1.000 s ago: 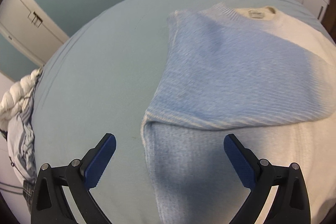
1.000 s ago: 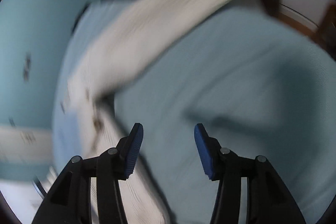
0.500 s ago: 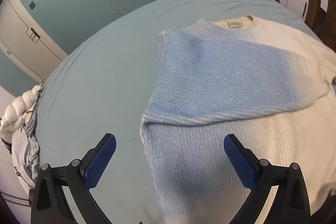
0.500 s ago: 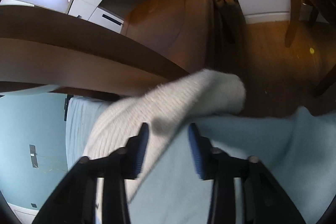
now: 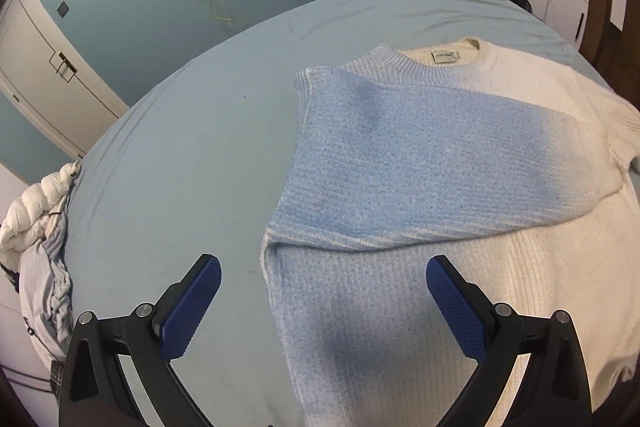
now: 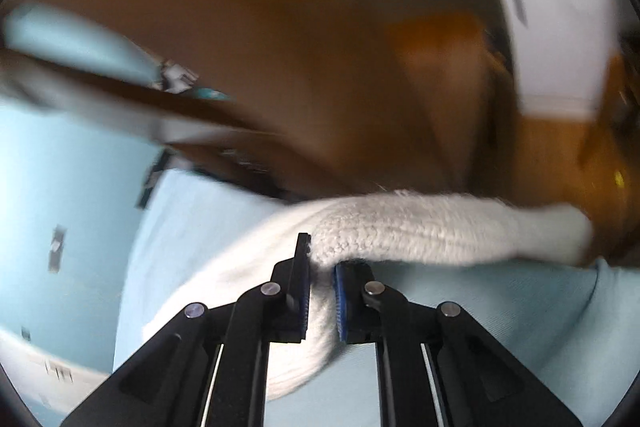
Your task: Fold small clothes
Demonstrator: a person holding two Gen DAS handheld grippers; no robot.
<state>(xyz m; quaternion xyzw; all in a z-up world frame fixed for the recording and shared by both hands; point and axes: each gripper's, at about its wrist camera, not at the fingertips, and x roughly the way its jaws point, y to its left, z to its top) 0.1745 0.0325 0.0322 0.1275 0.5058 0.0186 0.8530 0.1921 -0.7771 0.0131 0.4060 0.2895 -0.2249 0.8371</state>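
On bed sheet: ribbed knit sweater | left gripper apart | right gripper clamping sleeve

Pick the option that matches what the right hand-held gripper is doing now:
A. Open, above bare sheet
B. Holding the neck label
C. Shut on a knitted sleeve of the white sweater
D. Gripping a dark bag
C: in the right wrist view the right hand-held gripper has its blue pads closed on the white knit sleeve, above the light blue sheet.
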